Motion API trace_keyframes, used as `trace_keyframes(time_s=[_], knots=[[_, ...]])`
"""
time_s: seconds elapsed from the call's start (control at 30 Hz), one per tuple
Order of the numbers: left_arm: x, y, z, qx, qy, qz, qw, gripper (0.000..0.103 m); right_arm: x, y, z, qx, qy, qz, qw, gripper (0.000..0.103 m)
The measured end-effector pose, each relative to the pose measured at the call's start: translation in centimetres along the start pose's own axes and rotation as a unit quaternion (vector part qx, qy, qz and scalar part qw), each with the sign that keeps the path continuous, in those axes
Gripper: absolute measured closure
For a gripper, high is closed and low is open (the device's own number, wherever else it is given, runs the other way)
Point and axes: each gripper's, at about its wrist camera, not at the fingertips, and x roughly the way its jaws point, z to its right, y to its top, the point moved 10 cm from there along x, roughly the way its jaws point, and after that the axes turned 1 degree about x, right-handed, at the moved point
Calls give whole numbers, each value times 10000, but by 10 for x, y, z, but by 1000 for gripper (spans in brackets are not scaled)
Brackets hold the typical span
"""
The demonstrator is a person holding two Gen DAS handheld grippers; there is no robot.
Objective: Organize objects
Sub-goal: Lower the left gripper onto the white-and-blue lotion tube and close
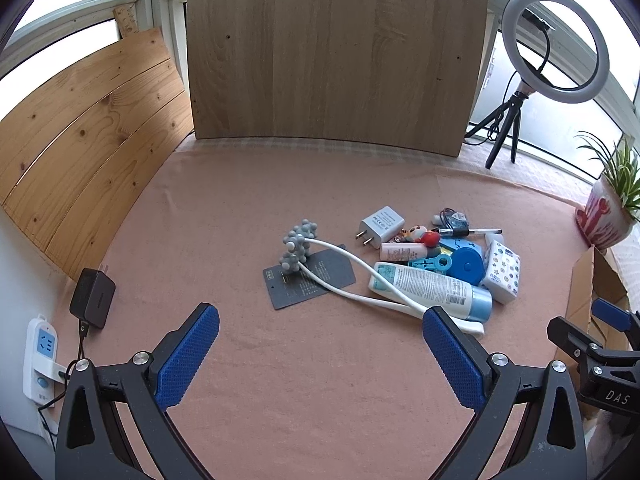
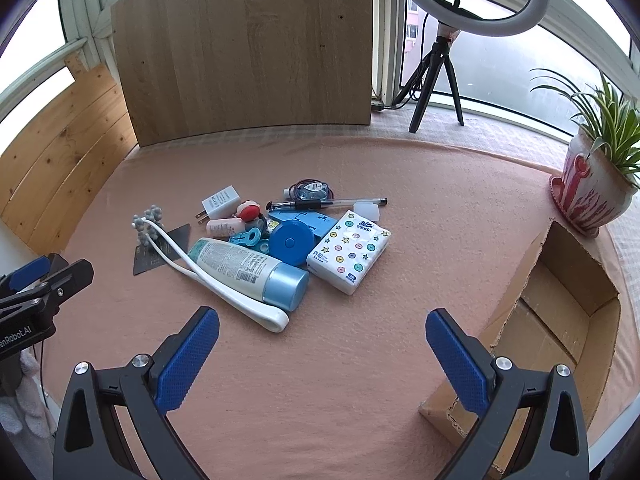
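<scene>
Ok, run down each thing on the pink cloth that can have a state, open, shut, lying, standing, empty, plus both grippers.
Left gripper: open, holding nothing.
Right gripper: open, holding nothing.
Cardboard box: open, looks empty.
Lotion tube: lying flat, cap on.
Tissue pack: lying flat, looks sealed.
Pen: lying flat.
White charger: unplugged, prongs out.
Black adapter: cable attached.
Ring light: off, as far as I can tell.
Potted plant: upright.

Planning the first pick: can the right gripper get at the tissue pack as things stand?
Probably yes. The right gripper is open, and the tissue pack lies at the pile's near right edge with bare cloth in front; only the blue round case touches its left side.
</scene>
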Motion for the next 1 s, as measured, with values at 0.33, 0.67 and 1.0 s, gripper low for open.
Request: trace_keyframes(time_s=[0.33, 0.67, 1.0], knots=[[22, 13, 15, 197, -48, -83, 9998, 1, 22, 6, 1, 39, 234, -280, 9993, 13], [67, 37, 63, 604, -294, -295, 9973, 15, 46, 10, 9, 227, 495, -696, 9961, 41], [124, 26, 115, 840, -777, -970, 9887, 51, 49, 5, 23, 525, 550, -829, 9937, 43]])
